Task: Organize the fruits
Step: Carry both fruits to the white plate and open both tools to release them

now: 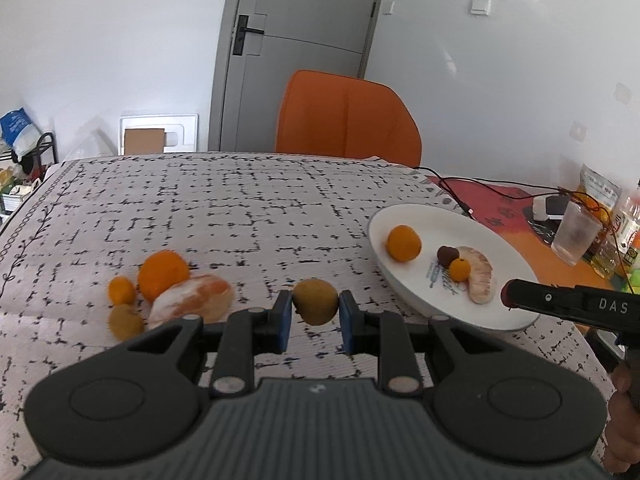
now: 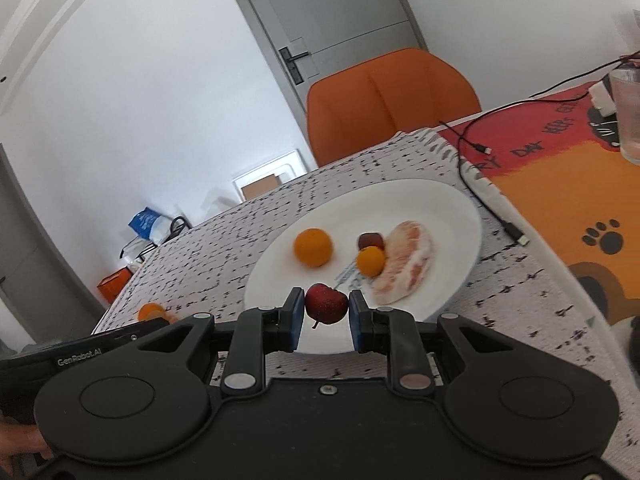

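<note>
My left gripper [image 1: 315,309] is shut on a brown-green kiwi [image 1: 315,301], held above the patterned tablecloth. To its left lie an orange [image 1: 163,275], a small kumquat [image 1: 121,290], a second kiwi [image 1: 125,322] and a peeled pomelo piece [image 1: 192,301]. My right gripper [image 2: 326,309] is shut on a small red fruit with a stem [image 2: 326,303], over the near rim of the white plate [image 2: 460,208]. On the plate rest an orange [image 2: 313,247], a dark red fruit [image 2: 370,241], a small kumquat [image 2: 371,261] and a pomelo slice [image 2: 406,266]. The same plate [image 1: 400,288] shows at the right in the left wrist view.
An orange chair [image 1: 347,116] stands behind the table, with a grey door [image 1: 304,40] beyond it. Black cables [image 2: 476,184] trail over a red-orange mat [image 2: 560,184] right of the plate. A clear glass [image 1: 575,233] and bottles stand at the far right.
</note>
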Available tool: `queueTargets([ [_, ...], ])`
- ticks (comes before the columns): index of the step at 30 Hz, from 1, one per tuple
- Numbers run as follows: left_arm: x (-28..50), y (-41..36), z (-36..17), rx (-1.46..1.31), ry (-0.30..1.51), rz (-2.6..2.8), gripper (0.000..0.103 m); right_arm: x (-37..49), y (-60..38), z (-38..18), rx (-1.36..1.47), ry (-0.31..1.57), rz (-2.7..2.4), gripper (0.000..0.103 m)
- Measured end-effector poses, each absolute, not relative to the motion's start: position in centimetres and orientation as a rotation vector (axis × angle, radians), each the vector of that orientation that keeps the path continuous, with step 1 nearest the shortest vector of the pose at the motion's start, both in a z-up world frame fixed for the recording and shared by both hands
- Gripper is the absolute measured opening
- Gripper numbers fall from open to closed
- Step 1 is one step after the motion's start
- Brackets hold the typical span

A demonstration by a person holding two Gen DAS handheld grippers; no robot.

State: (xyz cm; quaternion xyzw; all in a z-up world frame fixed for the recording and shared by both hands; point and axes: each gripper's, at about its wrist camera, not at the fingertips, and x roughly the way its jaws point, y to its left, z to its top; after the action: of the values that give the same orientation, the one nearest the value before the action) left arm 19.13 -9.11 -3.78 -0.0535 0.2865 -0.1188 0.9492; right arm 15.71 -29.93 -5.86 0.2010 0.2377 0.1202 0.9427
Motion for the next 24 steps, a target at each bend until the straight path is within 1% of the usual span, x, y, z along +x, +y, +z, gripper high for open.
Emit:
queueTargets([
  [5, 19.5, -10.4, -3.6, -0.09, 0.582, -0.263, 0.023, 15.6, -31.1, -6.2, 0.423, 0.479, 0.219, 0.023],
  [6, 19.5, -10.7, -3.6, -0.087, 0.582, -0.267, 0.023, 15.6, -31.4, -6.3, 0.426, 0.479, 0.214, 0.025],
  [7, 19.6, -10.9, -3.5, -0.084, 0.582, -0.271, 0.023, 15.6, -31.6, -6.3, 0.431, 0.474, 0.203, 0.029],
  [20, 20.7, -14.9, -2.7, -0.038, 0.565, -0.341, 0.023, 14.8, -33.9, -6.6, 0.459, 0.451, 0.17, 0.029],
  [22, 20.9, -15.4, -2.7, -0.031, 0.565, -0.347, 0.023, 14.6, -34.0, -6.6, 0.463, 0.448, 0.168, 0.033],
  [24, 21.0, -15.8, -2.6, -0.024, 0.565, -0.353, 0.024, 14.6, -34.1, -6.6, 0.464, 0.447, 0.166, 0.033],
])
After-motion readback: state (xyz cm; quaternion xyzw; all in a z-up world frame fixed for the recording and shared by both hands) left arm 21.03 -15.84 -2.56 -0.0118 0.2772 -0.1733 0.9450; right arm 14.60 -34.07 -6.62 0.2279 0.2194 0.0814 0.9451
